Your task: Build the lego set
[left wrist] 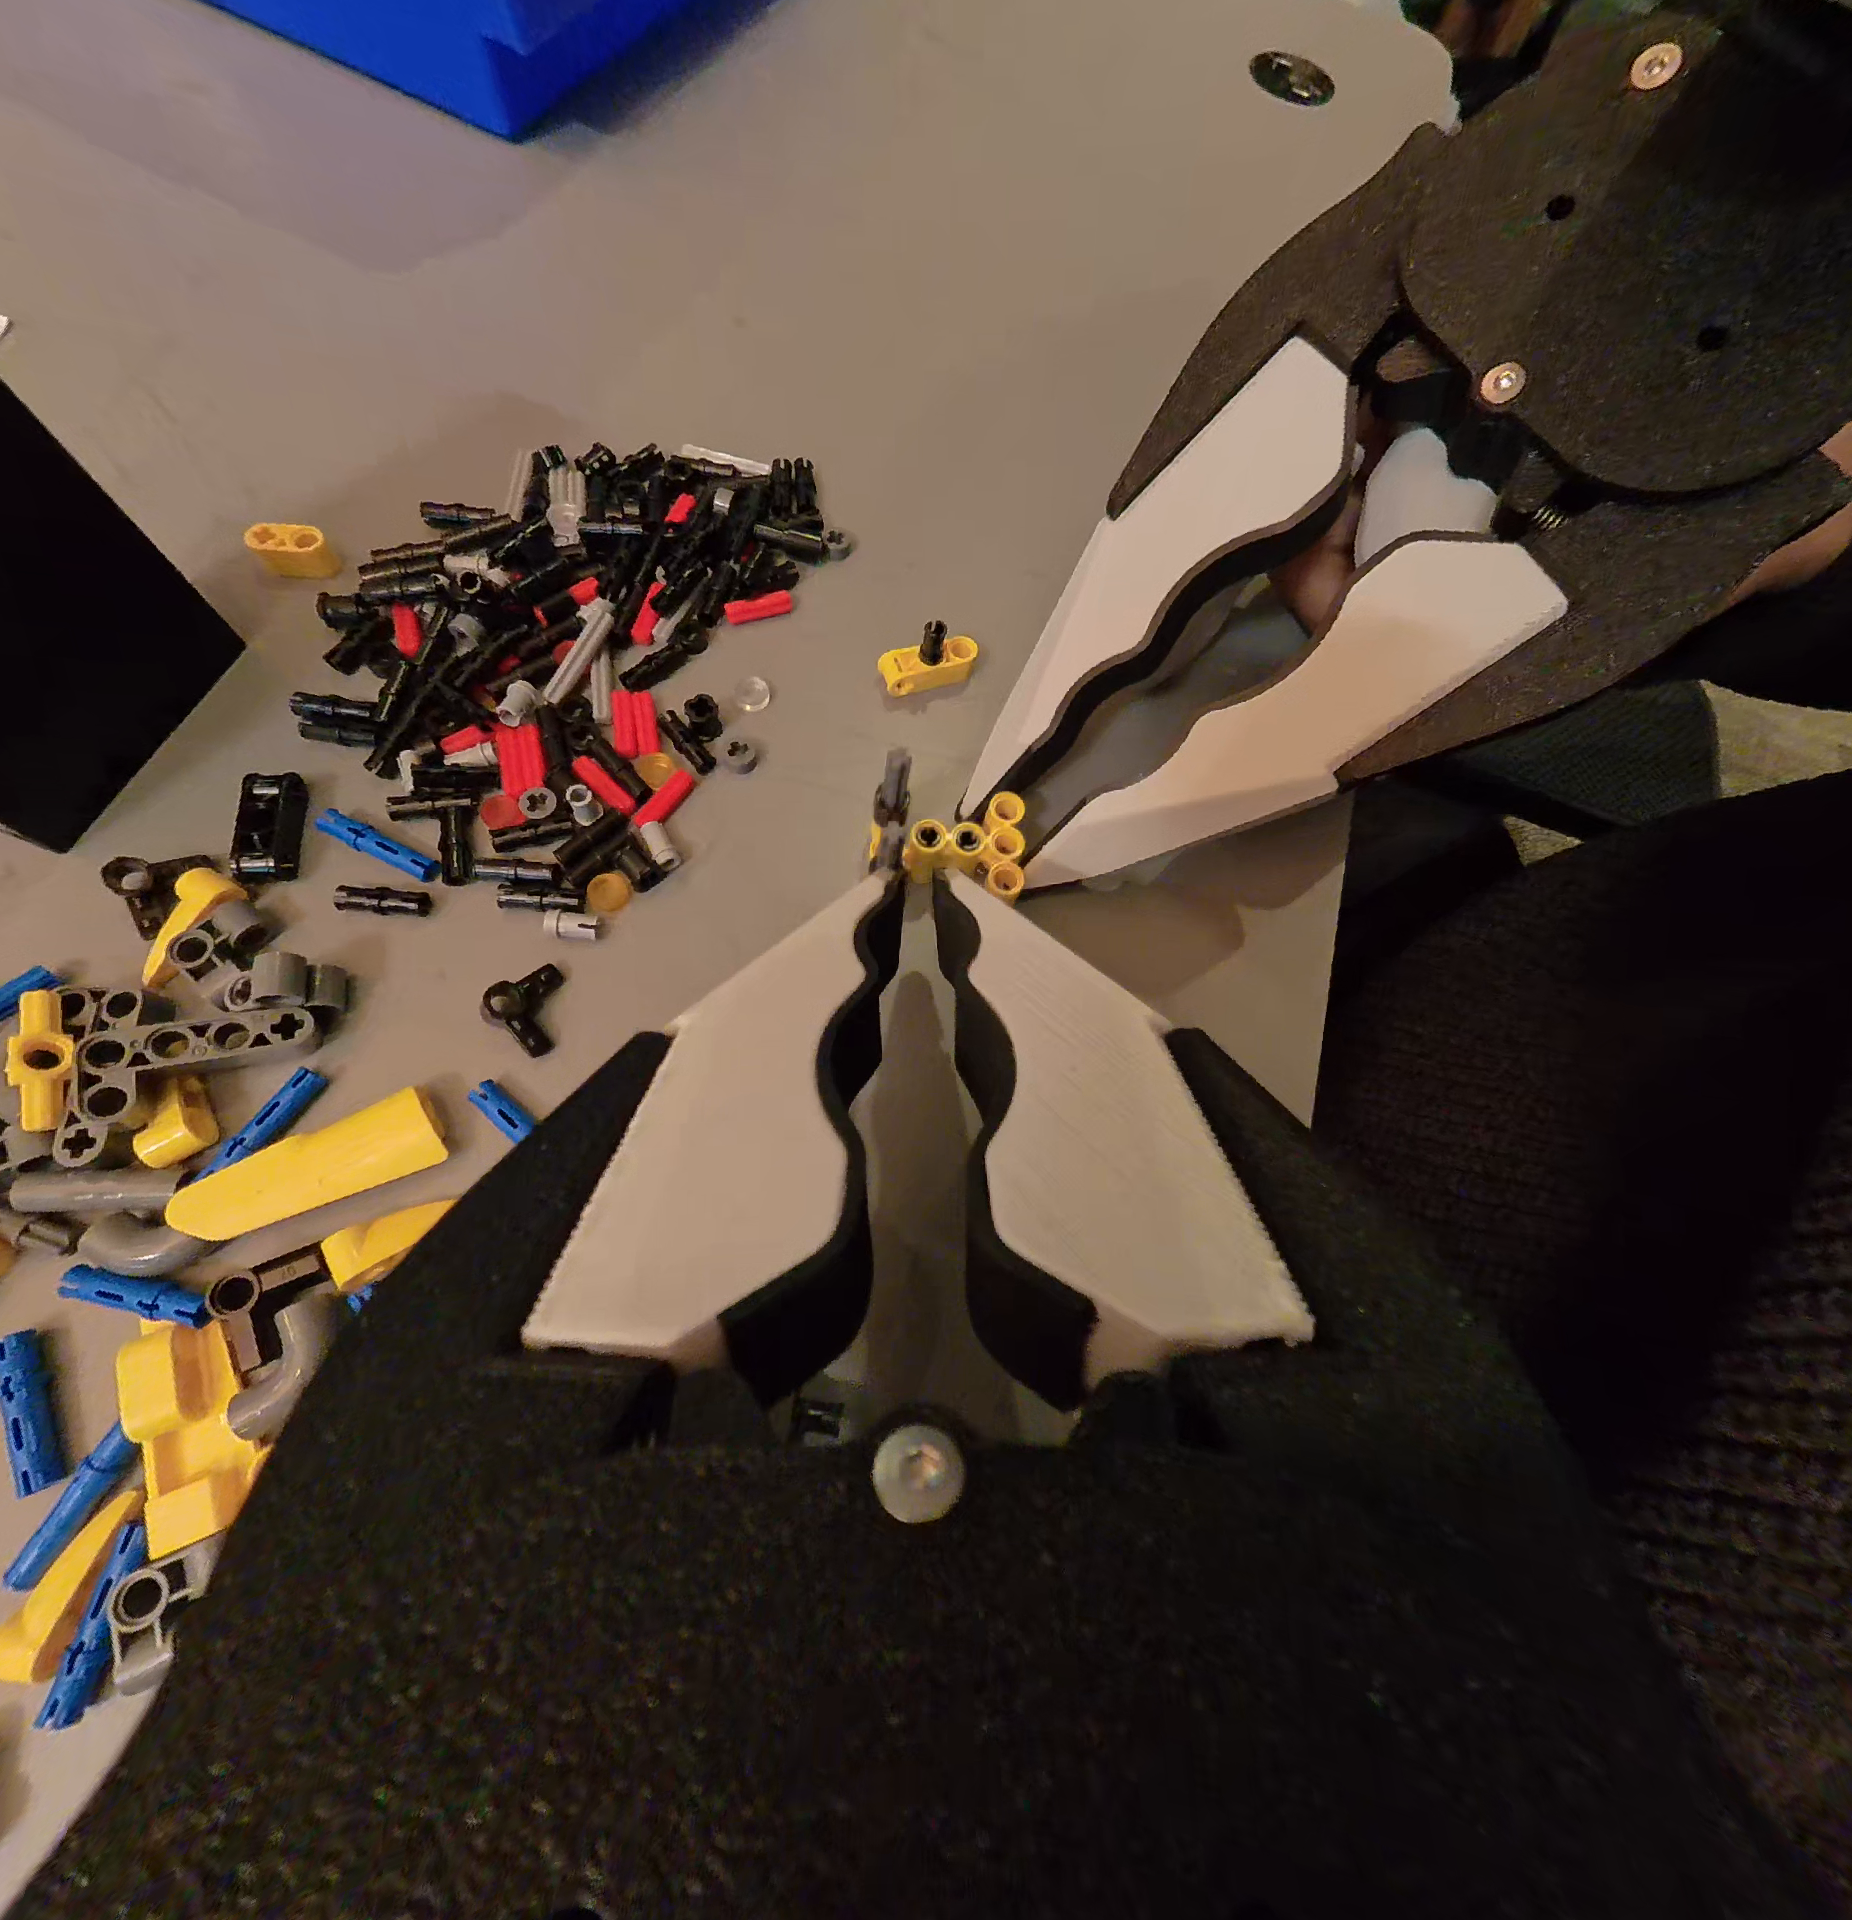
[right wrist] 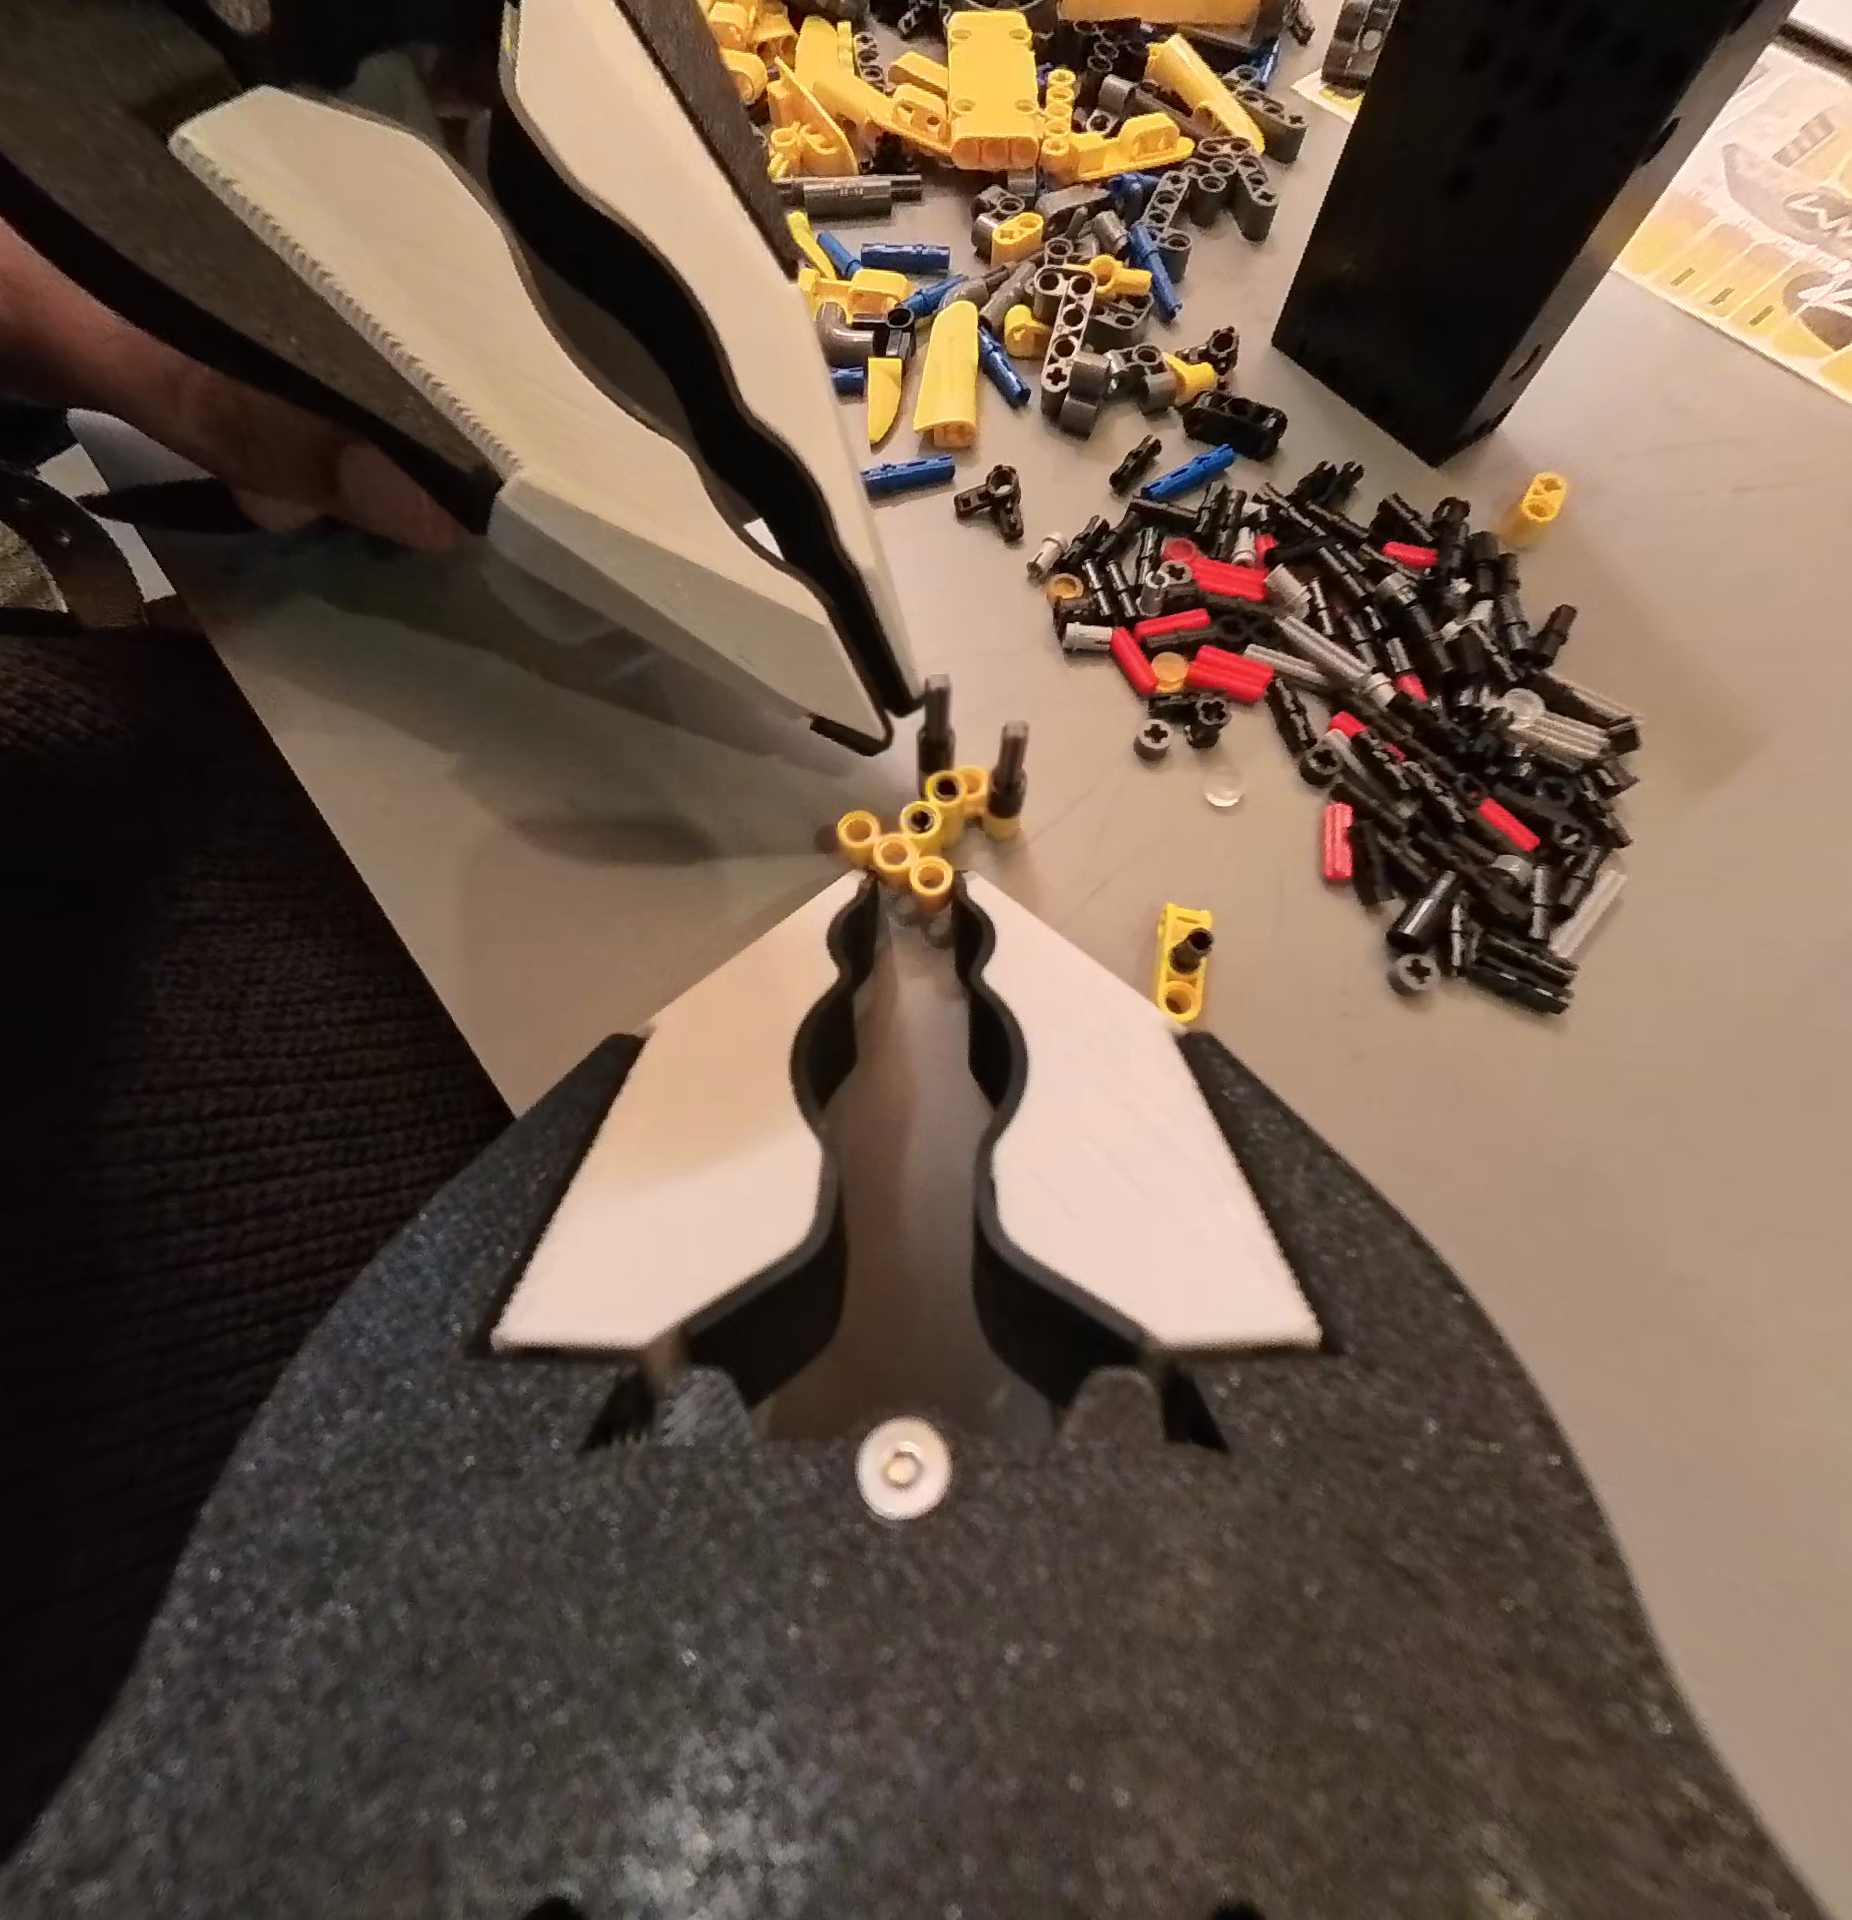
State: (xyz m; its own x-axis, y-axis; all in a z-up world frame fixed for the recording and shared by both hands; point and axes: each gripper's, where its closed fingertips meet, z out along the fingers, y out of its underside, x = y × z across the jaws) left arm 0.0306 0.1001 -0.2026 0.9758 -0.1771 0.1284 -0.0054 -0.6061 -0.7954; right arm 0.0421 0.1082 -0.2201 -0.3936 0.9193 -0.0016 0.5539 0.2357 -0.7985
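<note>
- Close to the near edge of the grey worktop [left wrist: 756, 260], both grippers are meeting over one small yellow holed piece [left wrist: 969, 844].
- The left gripper [left wrist: 917, 883] is standing nearly closed, its white tips pinching a dark grey pin [right wrist: 937, 717] that is sticking up from that piece.
- The right gripper [right wrist: 917, 902] is also narrowed to a slim gap, its tips clamping the yellow holed piece [right wrist: 906, 847] from the opposite side; a second black pin [right wrist: 1008, 774] is rising from the piece's far end.
- A person's dark knitted sleeve [left wrist: 1628, 1143] is filling the corner beside the grippers, hiding the worktop edge there.
- Just beyond, a loose yellow connector [left wrist: 927, 660] with a black pin in it is lying alone, with a clear round stud [left wrist: 753, 693] near it.
- Farther on, a heap of black, red and grey pins [left wrist: 579, 665] is spreading across the worktop.
- Beside that heap, a pile of yellow, grey and blue parts [left wrist: 174, 1164] is partly covered by the left gripper's black body.
- A black block [right wrist: 1504, 208] is standing behind the piles, blocking the view past it.
- At the far edge, a blue bin [left wrist: 486, 52] is sitting, and a printed yellow sheet [right wrist: 1774, 229] is lying flat.
</note>
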